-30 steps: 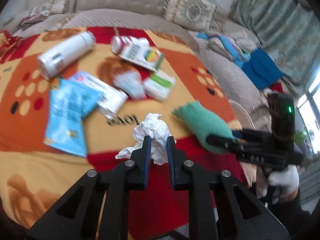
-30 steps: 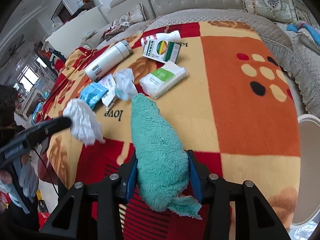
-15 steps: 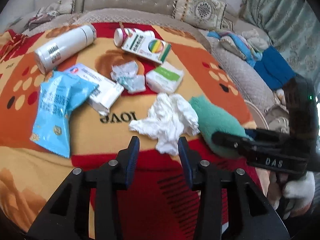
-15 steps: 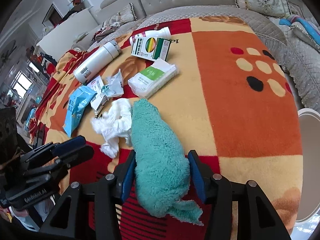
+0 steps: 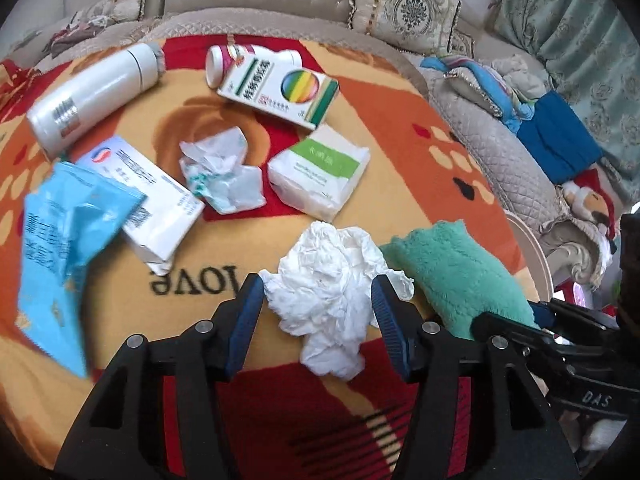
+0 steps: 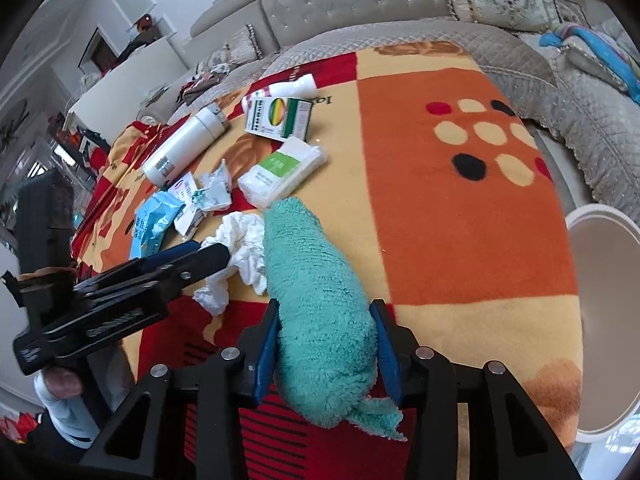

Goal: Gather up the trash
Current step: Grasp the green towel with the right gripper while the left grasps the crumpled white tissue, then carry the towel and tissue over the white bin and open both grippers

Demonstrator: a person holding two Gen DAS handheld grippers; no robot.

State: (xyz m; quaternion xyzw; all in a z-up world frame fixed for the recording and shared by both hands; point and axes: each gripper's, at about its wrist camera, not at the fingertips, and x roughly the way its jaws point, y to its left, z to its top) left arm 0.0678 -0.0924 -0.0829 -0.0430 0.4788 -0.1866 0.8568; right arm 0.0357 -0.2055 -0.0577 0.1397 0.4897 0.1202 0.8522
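A crumpled white tissue (image 5: 328, 284) lies on the orange and red blanket (image 5: 400, 168), between the fingers of my open left gripper (image 5: 318, 312). The tissue (image 6: 240, 248) also shows in the right wrist view, beside the left gripper (image 6: 204, 256). My right gripper (image 6: 326, 344) is shut on a rolled green towel (image 6: 316, 300), which rests on the blanket next to the tissue; the towel (image 5: 452, 272) shows in the left view too. A crumpled clear wrapper (image 5: 220, 176) and a blue packet (image 5: 64, 240) lie farther back.
A white flask (image 5: 96, 92), a white bottle (image 5: 224, 60), a rainbow-marked box (image 5: 280, 88), a white carton (image 5: 148, 200) and a tissue pack (image 5: 320, 172) lie on the blanket. A white bin (image 6: 600, 312) stands at the right. Sofa cushions (image 5: 416, 12) lie behind.
My left gripper opened and let go of the white tissue, which dropped onto the blanket beside the towel. The jaws widened further around it. The right gripper kept hold of the towel.
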